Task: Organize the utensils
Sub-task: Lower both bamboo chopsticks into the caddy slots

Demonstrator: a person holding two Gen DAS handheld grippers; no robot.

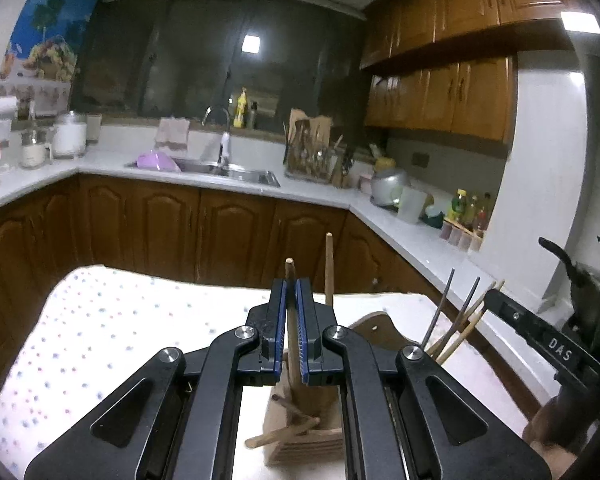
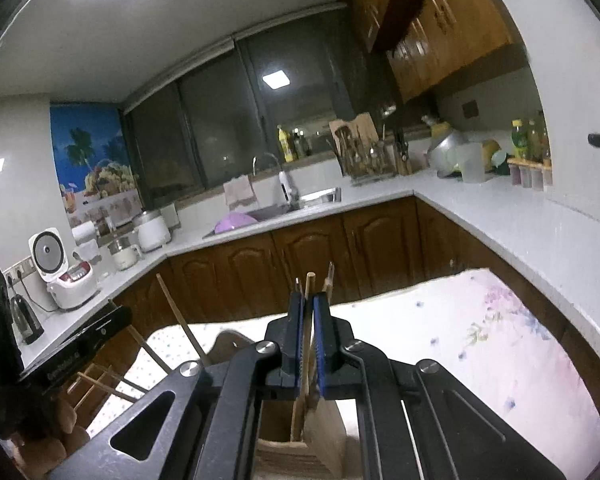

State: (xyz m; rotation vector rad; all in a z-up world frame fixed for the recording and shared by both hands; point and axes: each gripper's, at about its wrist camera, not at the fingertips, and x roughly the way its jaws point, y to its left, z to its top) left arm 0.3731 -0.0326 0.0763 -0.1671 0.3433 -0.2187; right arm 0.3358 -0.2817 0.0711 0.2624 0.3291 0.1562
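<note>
On the cloth-covered table [image 1: 112, 320], seen from the left wrist camera, a wooden utensil holder [image 1: 304, 436] stands at the near edge, half hidden under the left gripper [image 1: 291, 292]. The gripper's blue-padded jaws are pressed together on an upright wooden stick [image 1: 293, 344], whose rounded end pokes out above them while its lower end goes down into the holder. A second wooden stick [image 1: 329, 268] rises just behind, and two more [image 1: 284, 432] lie slanted across the holder's front compartment. To the right, thin metal and bamboo chopsticks [image 1: 456, 320] lean in another compartment, partly covered by the gripper's arm. At the right edge the other gripper's black body bears white letters reading "DAS" [image 1: 560, 350]; the rest of the word is cut off.

From the right wrist camera, the right gripper [image 2: 308, 312] is likewise clamped shut on a pale wooden chopstick [image 2: 309, 332], which stands upright and runs down into the holder [image 2: 320, 436] directly below. Other tips [image 2: 330, 276] show just behind the jaws, too blurred to tell apart. At the left edge the left gripper's body [image 2: 80, 344] carries small white lettering that cannot be read, and a hand [image 2: 48, 432] below it is cut off by the frame. Sticks [image 2: 180, 320] lean beside it.
</note>
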